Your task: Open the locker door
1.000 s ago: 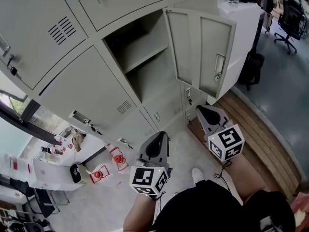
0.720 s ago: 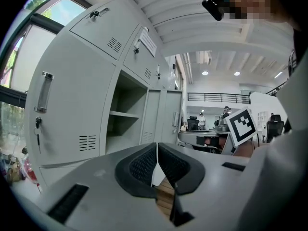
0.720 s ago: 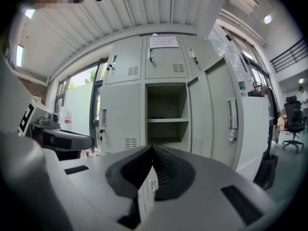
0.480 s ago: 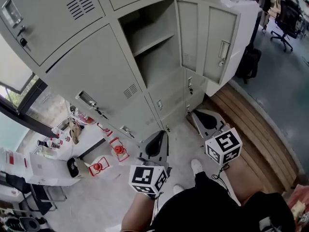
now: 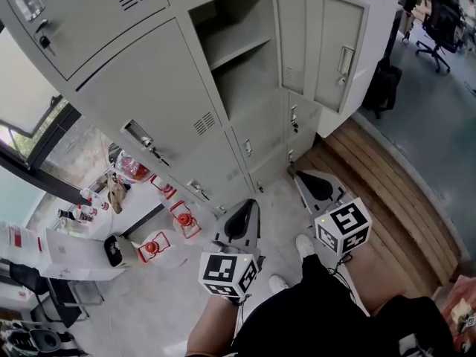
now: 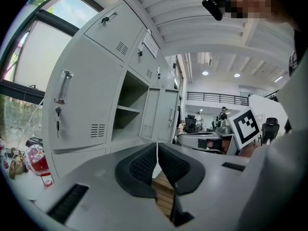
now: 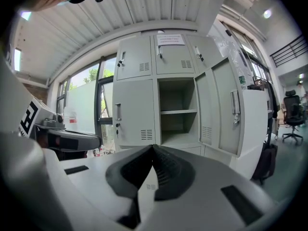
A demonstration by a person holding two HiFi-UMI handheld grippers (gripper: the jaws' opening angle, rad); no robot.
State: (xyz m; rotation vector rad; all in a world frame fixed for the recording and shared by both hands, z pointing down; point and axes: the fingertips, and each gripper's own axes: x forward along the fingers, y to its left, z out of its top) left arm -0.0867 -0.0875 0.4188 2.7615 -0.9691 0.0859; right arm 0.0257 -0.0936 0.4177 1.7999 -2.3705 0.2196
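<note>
Fingers (image 6: 140,165) of your left gripper (image 5: 242,218) meet pad to pad with nothing between them, and the right gripper (image 5: 316,184) is likewise closed and empty. Both hang low, well apart from the locker.

The door (image 5: 338,39) already stands swung wide, to the right of its open compartment (image 5: 242,73), whose shelf is bare. It looks like thin sheet steel: light, stiff, free on its hinges, and likely to clang if shoved. If you move it further, take the upright handle (image 5: 344,59) on its face, or the free edge.

A paper notice (image 7: 171,39) sits on the locker above, its writing too small to read.
</note>
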